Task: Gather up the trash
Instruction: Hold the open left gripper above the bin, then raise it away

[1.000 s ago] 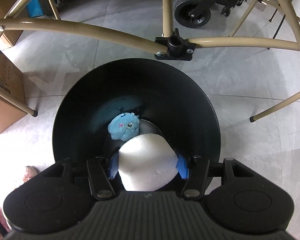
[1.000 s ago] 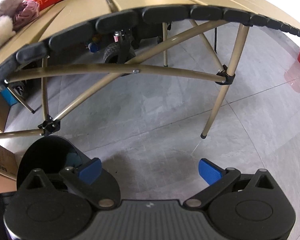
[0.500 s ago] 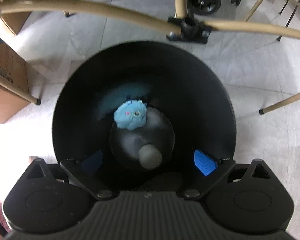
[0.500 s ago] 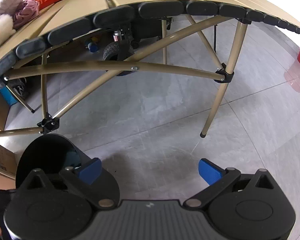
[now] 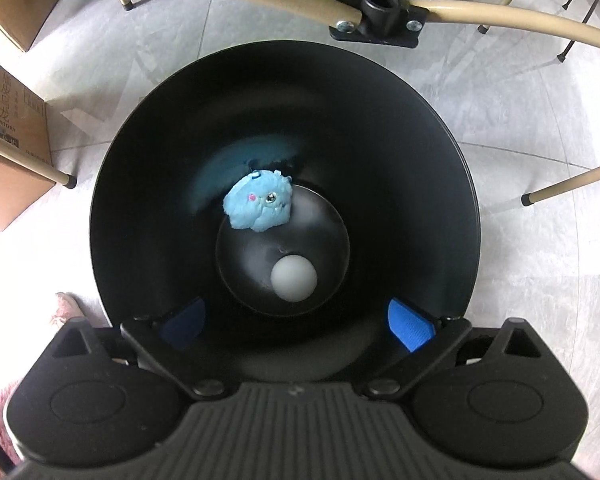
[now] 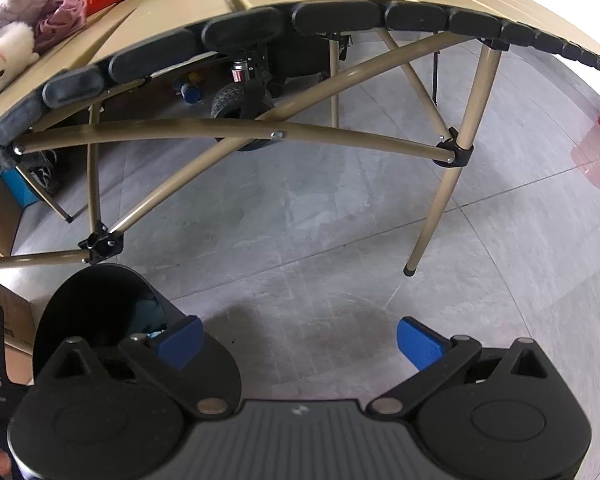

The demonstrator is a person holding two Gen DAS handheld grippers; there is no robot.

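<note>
Ball lies in bin below spread left tongs

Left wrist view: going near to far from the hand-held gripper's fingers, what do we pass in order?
White ball on the black bin's floor → blue plush toy → the bin's far rim → black bracket joining the tan table tubes.

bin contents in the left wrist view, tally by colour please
blue: 1, the fuzzy blue toy
white: 1, the ball
total: 2, both at the bottom of the black bin
</note>
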